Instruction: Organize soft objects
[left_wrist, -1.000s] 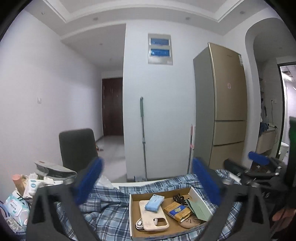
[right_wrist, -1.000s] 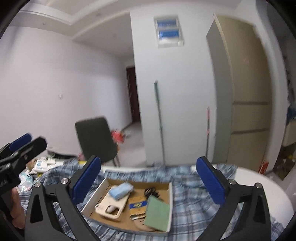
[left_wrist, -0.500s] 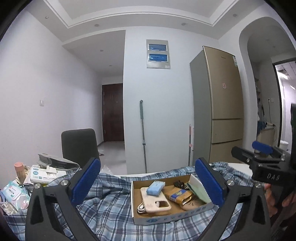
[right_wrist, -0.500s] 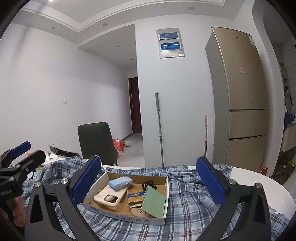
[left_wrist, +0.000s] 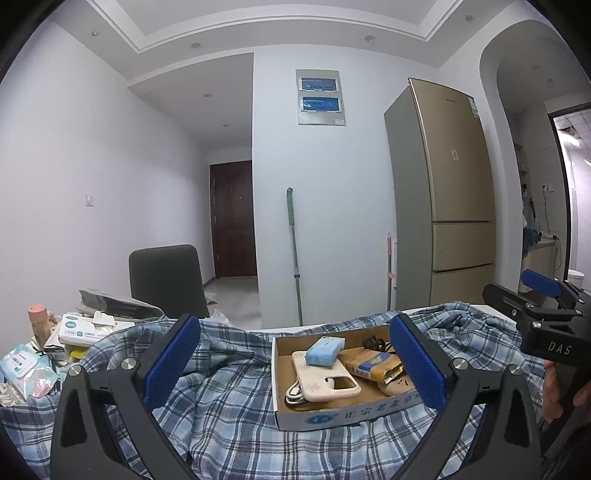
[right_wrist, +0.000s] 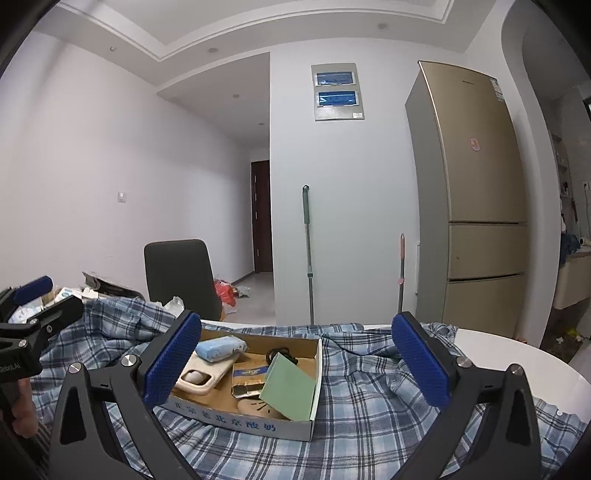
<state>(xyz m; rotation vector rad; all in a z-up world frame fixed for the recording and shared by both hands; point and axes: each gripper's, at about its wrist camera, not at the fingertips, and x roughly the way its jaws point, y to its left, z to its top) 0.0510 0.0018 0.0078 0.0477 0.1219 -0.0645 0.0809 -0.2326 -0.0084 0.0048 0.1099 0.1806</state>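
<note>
A blue plaid shirt (left_wrist: 229, 406) lies spread and rumpled over the white table; it also shows in the right wrist view (right_wrist: 369, 398). A shallow cardboard box (left_wrist: 332, 415) sits on it, holding a phone case (left_wrist: 325, 380), a blue tissue pack (left_wrist: 325, 350), a yellow packet and a cable. In the right wrist view the box (right_wrist: 243, 421) also holds a green card (right_wrist: 290, 382). My left gripper (left_wrist: 291, 363) is open and empty above the shirt. My right gripper (right_wrist: 295, 365) is open and empty, and also appears at the left wrist view's right edge (left_wrist: 535, 295).
Tissue boxes and wipe packs (left_wrist: 74, 328) and a pink cup (left_wrist: 38, 319) crowd the table's left end. A dark chair (left_wrist: 166, 280) stands behind the table. A gold fridge (left_wrist: 447, 192) and two mop handles (left_wrist: 293, 254) stand by the far wall. Bare white tabletop (right_wrist: 509, 354) shows at right.
Both views have steadied and tilted slightly, so the box and shirt sit a little higher in frame. Both grippers stay open. Nothing on the table has moved.
</note>
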